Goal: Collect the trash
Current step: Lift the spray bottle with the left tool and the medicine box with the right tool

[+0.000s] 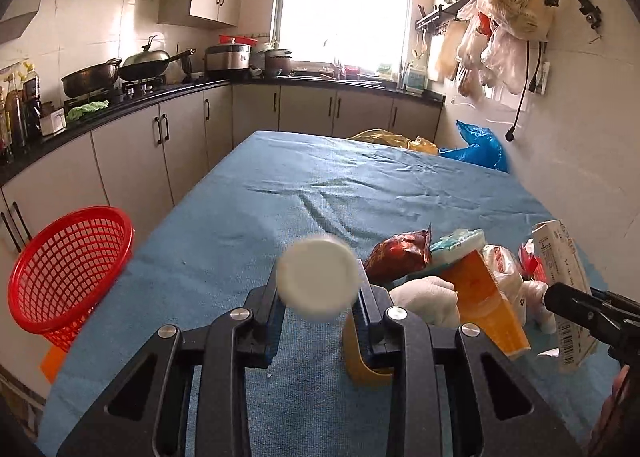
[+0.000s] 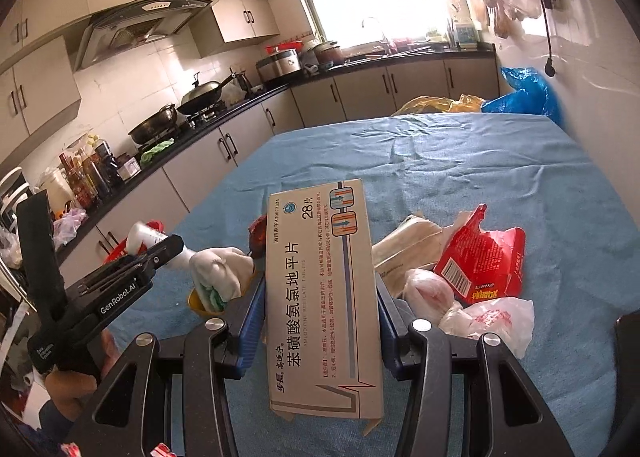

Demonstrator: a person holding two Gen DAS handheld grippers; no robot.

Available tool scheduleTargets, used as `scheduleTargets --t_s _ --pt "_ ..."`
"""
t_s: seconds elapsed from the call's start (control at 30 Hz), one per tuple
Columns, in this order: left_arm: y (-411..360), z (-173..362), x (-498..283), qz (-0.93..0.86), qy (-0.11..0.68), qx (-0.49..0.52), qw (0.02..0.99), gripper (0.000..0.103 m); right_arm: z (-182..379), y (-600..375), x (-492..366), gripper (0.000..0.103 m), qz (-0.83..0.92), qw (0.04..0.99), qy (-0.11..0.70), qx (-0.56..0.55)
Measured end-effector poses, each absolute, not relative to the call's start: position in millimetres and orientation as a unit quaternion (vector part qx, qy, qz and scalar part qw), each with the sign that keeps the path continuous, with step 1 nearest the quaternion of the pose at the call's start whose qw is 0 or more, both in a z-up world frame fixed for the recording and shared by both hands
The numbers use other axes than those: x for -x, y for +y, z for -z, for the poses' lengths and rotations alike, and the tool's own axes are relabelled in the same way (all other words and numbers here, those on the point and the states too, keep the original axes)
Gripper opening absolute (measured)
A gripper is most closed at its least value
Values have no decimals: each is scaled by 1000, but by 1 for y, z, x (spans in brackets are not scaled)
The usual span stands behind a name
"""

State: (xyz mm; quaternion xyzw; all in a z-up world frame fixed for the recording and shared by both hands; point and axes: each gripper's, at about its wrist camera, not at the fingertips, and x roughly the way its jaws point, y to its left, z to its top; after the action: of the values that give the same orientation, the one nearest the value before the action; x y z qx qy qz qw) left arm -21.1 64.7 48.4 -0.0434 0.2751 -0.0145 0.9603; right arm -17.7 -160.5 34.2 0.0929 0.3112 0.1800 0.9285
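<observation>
My left gripper (image 1: 318, 297) is shut on a white plastic bottle (image 1: 318, 280), its round end facing the camera, held above the blue tablecloth. It also shows in the right wrist view (image 2: 150, 237). My right gripper (image 2: 320, 297) is shut on a flat medicine box (image 2: 324, 297), which also shows at the right in the left wrist view (image 1: 562, 289). A trash pile lies between them: a brown-red wrapper (image 1: 400, 257), an orange cup (image 1: 486, 305), a white crumpled tissue (image 1: 428, 299), a red packet (image 2: 480, 261) and white plastic bags (image 2: 488, 321).
A red mesh basket (image 1: 68, 277) stands at the table's left edge. The table's blue cloth (image 1: 320, 185) stretches far ahead. Yellow (image 1: 392, 139) and blue bags (image 1: 480, 147) lie at the far end. Kitchen counters run along the left and back; a wall is on the right.
</observation>
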Motion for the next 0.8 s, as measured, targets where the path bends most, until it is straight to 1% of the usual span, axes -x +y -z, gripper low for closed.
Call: scheduleTargets --t_s 0.8 --pt "69 -45 19 16 285 56 957 29 -32 -156 19 53 -183 929 309 -86"
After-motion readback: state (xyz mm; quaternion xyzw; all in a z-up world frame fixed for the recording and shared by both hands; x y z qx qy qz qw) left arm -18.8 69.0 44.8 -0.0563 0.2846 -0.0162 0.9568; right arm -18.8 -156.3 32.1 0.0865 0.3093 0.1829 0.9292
